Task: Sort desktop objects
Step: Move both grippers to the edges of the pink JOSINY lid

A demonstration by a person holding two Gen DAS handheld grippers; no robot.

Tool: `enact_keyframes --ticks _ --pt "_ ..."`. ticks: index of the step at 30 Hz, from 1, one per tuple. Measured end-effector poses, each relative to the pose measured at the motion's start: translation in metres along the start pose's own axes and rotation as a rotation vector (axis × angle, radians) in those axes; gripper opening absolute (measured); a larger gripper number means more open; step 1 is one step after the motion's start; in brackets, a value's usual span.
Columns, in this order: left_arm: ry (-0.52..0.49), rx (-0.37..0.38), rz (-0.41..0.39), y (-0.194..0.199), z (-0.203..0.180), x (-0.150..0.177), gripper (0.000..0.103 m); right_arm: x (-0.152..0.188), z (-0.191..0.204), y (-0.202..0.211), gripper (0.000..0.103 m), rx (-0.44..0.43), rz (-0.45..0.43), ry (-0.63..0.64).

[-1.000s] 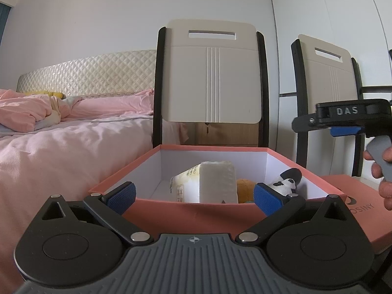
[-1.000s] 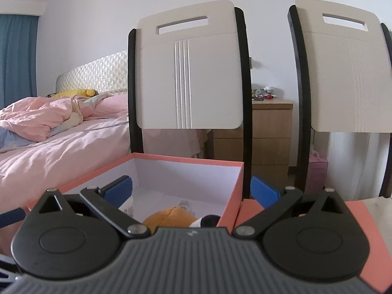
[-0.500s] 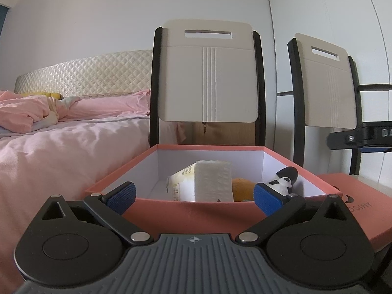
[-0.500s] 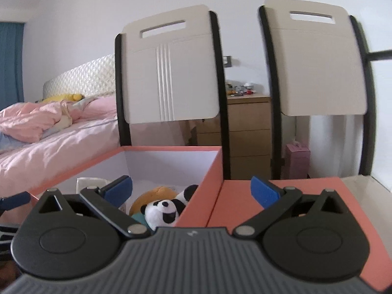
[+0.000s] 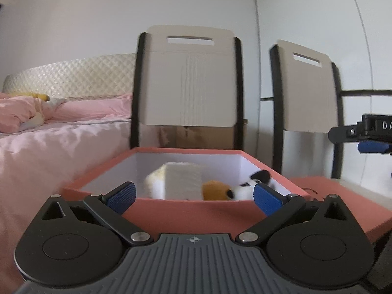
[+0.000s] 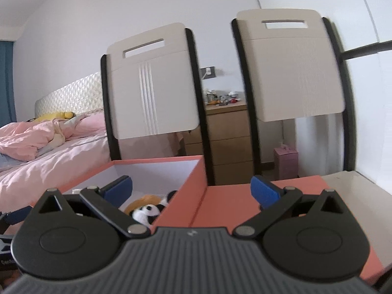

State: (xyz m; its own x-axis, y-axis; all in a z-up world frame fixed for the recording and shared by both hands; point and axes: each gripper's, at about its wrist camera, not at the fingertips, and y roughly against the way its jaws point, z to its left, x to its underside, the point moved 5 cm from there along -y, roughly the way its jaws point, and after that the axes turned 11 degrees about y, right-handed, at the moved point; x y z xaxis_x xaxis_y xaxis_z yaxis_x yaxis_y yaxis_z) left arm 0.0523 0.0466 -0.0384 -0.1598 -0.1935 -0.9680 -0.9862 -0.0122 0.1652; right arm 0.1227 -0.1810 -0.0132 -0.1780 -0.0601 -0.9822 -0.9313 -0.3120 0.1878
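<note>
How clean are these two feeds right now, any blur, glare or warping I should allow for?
Left wrist view: motion smear softens the panda toy and the chair back; the left hand-held gripper stays sharp. Right wrist view: both chairs smear sideways and bow from the fisheye; the right hand-held gripper is crisp. Light is soft and even in both, no glare.

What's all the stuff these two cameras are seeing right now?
box: 1, coral outside and white inside, open, front centre
lid: 1, coral, flat beside the box on its right
panda plush: 1, black and white, in the box
orange plush: 1, in the box
white pack: 1, in the box
chairs: 2, beige and black, behind
bed: 1, pink, left
dresser: 1, wooden, between chairs
left gripper: open, empty
right gripper: open, empty
</note>
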Motion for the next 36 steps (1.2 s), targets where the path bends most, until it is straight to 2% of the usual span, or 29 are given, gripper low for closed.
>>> enact_keyframes --ticks 6,11,15,21,26,30,36 --pt "-0.032 0.067 0.006 0.008 -0.028 0.014 0.103 0.008 -0.039 0.026 0.103 0.048 0.016 -0.034" --pt "-0.053 0.152 0.04 0.013 -0.054 0.035 0.103 0.025 -0.086 0.039 0.103 0.073 0.08 -0.085" --pt "-0.069 0.224 0.102 0.01 -0.072 0.059 0.103 0.049 -0.123 0.043 0.103 0.093 0.155 -0.109" --pt "-0.063 0.363 0.217 0.002 -0.094 0.092 0.103 0.087 -0.15 0.047 0.103 0.112 0.22 -0.051" --pt "-0.06 0.354 0.263 -0.014 -0.105 0.107 0.103 0.113 -0.163 0.05 0.103 0.119 0.231 -0.016" --pt "-0.064 0.335 0.283 -0.025 -0.107 0.111 0.103 0.129 -0.174 0.043 0.103 0.093 0.257 -0.067" --pt "-0.035 0.306 0.329 -0.038 -0.11 0.113 0.103 0.137 -0.177 0.03 0.103 0.119 0.271 -0.117"
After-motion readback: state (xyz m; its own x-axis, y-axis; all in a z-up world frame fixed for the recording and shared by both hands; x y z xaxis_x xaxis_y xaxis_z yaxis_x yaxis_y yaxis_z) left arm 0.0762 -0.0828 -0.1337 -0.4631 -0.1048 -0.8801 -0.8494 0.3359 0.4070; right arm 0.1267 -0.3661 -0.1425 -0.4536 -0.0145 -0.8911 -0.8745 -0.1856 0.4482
